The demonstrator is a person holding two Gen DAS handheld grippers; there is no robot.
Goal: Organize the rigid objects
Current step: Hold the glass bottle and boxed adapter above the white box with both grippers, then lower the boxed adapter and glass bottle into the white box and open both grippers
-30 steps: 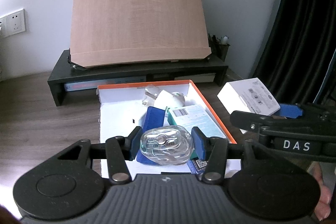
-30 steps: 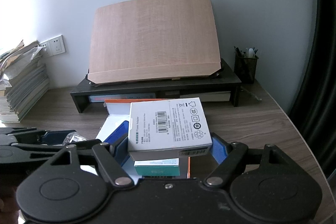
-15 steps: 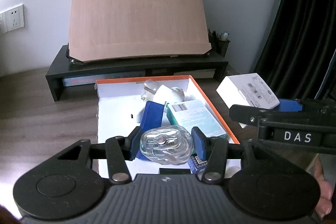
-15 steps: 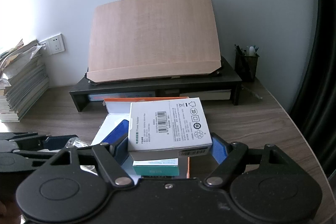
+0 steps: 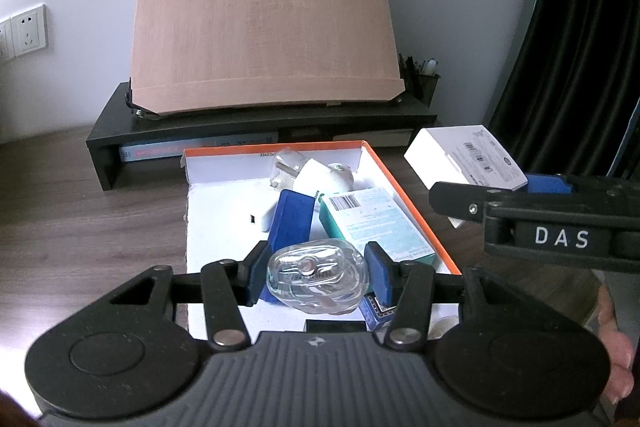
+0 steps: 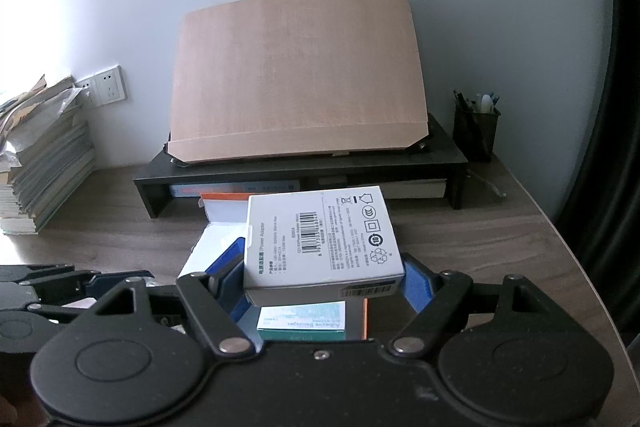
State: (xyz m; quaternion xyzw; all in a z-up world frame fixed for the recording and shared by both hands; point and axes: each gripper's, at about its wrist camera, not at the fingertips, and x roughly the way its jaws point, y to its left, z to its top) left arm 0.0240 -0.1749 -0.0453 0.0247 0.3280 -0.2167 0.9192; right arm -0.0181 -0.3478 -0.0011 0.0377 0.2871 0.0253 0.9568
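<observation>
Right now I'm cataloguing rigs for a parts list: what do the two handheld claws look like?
Both match. The left claw has a black ribbed body, two round black discs, black linkage arms with silver pivot screws, and blue pads on its fingers. The right claw is built the same; seen side-on from the left camera, it bears white letters "DAS".

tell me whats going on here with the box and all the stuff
A person is sorting small items with a handheld claw in each hand. The left claw is clamped on a clear plastic case above the orange-edged box, which already holds a teal carton and a blue case. The right claw grips a white adapter box over the same box.
</observation>
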